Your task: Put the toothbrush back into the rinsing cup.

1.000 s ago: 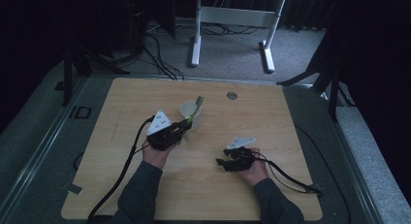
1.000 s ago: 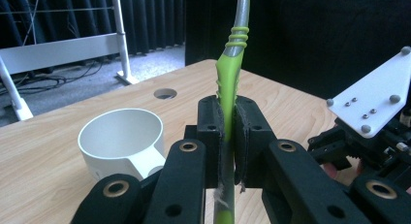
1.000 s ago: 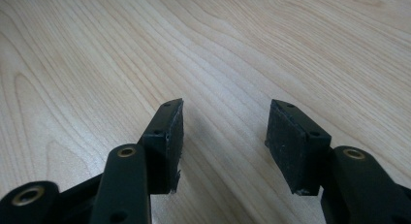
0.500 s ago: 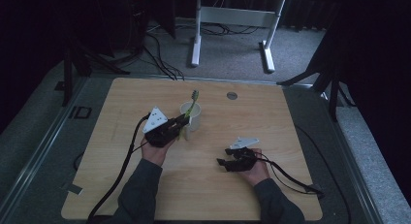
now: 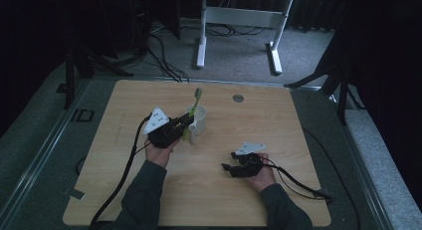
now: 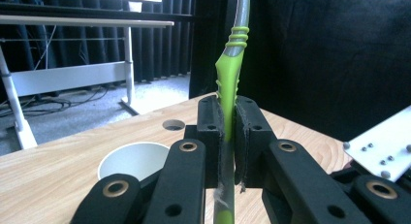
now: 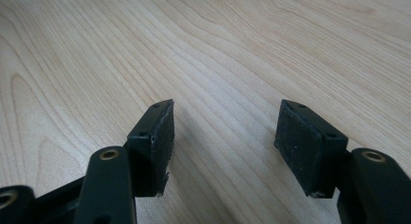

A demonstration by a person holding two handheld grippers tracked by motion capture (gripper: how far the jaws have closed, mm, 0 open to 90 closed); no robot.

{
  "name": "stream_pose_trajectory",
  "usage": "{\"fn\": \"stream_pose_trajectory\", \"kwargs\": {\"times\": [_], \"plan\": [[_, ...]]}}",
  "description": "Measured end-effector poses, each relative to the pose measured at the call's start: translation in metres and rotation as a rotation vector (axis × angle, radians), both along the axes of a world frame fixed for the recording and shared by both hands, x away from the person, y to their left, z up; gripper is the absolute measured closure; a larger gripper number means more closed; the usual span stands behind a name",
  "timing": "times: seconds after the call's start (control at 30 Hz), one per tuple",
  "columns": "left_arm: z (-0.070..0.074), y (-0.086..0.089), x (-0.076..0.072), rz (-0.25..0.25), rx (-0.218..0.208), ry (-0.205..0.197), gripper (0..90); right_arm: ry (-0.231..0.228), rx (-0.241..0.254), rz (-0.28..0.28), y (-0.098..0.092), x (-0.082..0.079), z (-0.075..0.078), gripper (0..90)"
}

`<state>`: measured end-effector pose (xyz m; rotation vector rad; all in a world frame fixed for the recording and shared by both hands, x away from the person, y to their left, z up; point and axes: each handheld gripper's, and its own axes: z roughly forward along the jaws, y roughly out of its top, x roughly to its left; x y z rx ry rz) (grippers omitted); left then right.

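Observation:
A green and grey toothbrush (image 5: 194,110) stands nearly upright at the near rim of a white cup (image 5: 200,121) in the middle of the table. My left gripper (image 5: 187,122) is shut on its handle; in the left gripper view the pads clamp the green handle (image 6: 228,93), and the cup's open mouth (image 6: 133,158) lies just behind and to the left. My right gripper (image 5: 228,169) rests low on the wood at the right. Its jaws have just been opening and stand wide apart, with only bare table (image 7: 223,122) between them.
A round cable hole (image 5: 238,98) sits in the wooden tabletop (image 5: 278,130) near the far edge. Cables trail from both grippers toward the near edge. A white desk frame (image 5: 239,21) stands on the floor beyond the table.
My left gripper has carried the toothbrush to the right and tipped it up to nearly upright at the cup. The right hand has stayed where it was.

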<state>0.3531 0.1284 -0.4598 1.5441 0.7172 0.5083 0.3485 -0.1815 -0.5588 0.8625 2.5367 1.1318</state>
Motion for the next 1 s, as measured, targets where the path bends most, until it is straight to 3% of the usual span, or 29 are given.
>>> {"fn": "stream_pose_trajectory", "kwargs": {"times": [1.0], "plan": [[-0.010, -0.004, 0.018, 0.000, -0.057, -0.032, 83.3, -0.017, -0.004, 0.003, 0.001, -0.001, -0.001, 37.4]]}}
